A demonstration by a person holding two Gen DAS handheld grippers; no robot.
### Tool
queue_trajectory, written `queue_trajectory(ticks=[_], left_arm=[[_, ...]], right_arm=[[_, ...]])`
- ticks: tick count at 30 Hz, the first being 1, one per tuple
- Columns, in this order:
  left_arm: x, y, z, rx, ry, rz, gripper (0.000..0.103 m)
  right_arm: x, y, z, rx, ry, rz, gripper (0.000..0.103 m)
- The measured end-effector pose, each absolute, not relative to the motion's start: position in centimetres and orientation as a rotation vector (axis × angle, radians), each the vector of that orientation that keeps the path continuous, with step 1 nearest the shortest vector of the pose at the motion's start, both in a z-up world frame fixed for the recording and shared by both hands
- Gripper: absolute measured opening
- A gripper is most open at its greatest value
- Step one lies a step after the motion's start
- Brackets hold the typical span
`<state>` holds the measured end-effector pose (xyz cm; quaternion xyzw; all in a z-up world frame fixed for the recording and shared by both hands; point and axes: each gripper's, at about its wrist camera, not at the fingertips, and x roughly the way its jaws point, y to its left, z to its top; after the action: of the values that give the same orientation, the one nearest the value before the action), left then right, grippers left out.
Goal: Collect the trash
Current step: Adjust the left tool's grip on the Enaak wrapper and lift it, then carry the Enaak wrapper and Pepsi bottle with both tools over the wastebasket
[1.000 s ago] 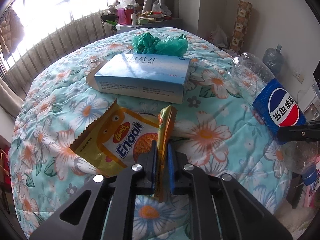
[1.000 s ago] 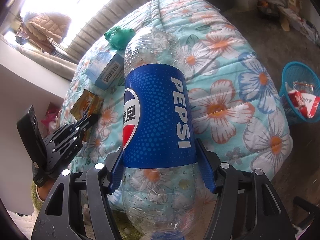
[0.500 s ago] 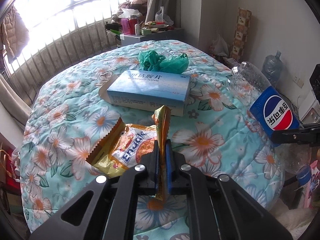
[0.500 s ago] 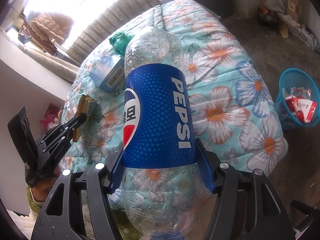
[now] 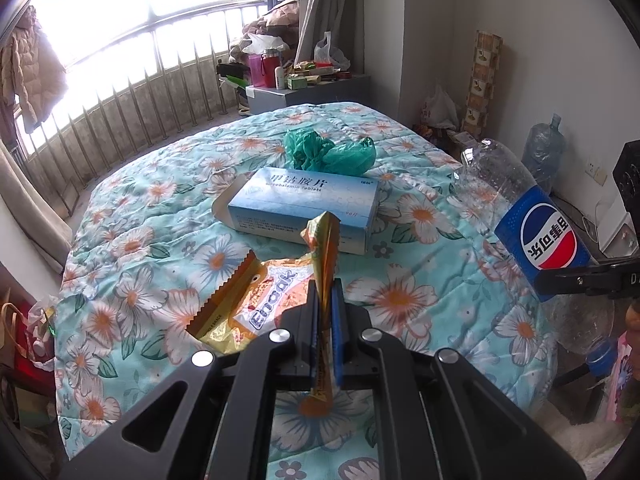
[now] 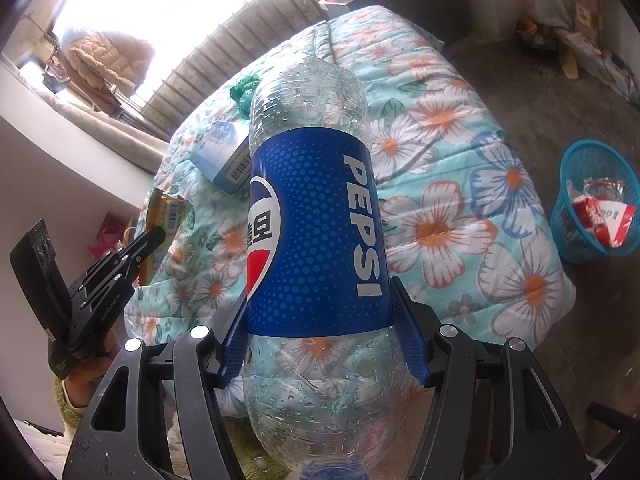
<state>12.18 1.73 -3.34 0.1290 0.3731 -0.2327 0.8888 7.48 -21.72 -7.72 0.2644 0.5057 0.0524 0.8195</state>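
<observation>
Left wrist view, our left gripper (image 5: 325,304) clenched on the yellow snack wrapper (image 5: 256,304) above the bed (image 5: 420,292), our right gripper (image 6: 320,320) grasping the Pepsi bottle (image 6: 316,220).

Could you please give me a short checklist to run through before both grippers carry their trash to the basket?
1. Left gripper shut on the snack wrapper: ok.
2. Right gripper clamps the Pepsi bottle at its label: ok.
3. Blue basket in view, on the floor beside the bed: ok.
4. Room left in basket: cannot tell.
5. Medicine box and green bag lie uncollected on the bed: not ok.
</observation>
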Motion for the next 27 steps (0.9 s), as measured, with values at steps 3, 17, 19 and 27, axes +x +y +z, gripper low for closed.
queue_trajectory(ticks=[3,17,19,27], left_arm=[[11.8,1.9,-2.7,0.266,0.757,-0.480,0.005],[9.3,2.1,2.1,0.268,0.629,-0.483,0.005],[8.8,2.0,3.0,0.264,0.610,-0.495,0.005],[7.5,0.4,6.0,0.239,0.554,-0.577,0.005]], right_arm=[[7.2,-21.7,-7.5,0.564,1.070,0.115,0.060],[5.5,-22.1,-5.8,0.582,1.010,0.130,0.060],[5.1,-22.2,-5.6,0.585,0.999,0.131,0.060],[3.8,-23.6,-4.8,0.624,0.948,0.144,0.060]])
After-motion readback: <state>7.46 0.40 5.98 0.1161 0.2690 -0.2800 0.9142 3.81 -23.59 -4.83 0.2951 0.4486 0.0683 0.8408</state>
